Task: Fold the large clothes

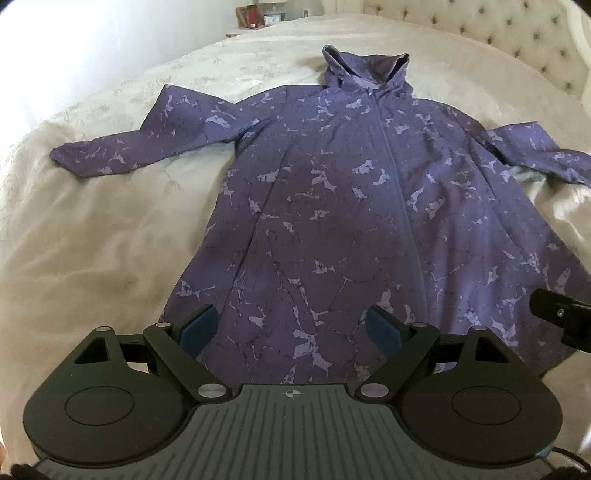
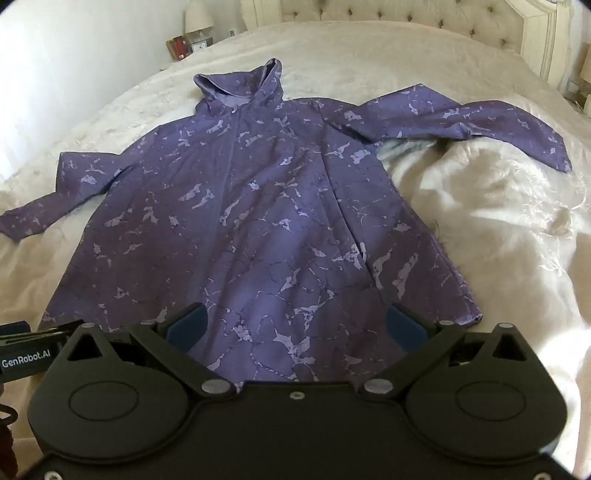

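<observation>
A large purple hooded garment [image 1: 332, 192] with a pale marbled print lies flat and spread out on the bed, front up, hood at the far end, both sleeves out to the sides. It also shows in the right wrist view [image 2: 251, 221]. My left gripper [image 1: 293, 328] is open and empty, held above the garment's near hem, left of its middle seam. My right gripper [image 2: 295, 328] is open and empty above the near hem toward the right side. The right gripper's body [image 1: 561, 317] shows at the right edge of the left wrist view.
The cream bedspread [image 1: 92, 240] covers the bed, rumpled at the right [image 2: 498, 206]. A tufted headboard [image 2: 406, 14] stands at the far end. A nightstand with a lamp, clock and small items [image 1: 258, 18] stands far left by the white wall.
</observation>
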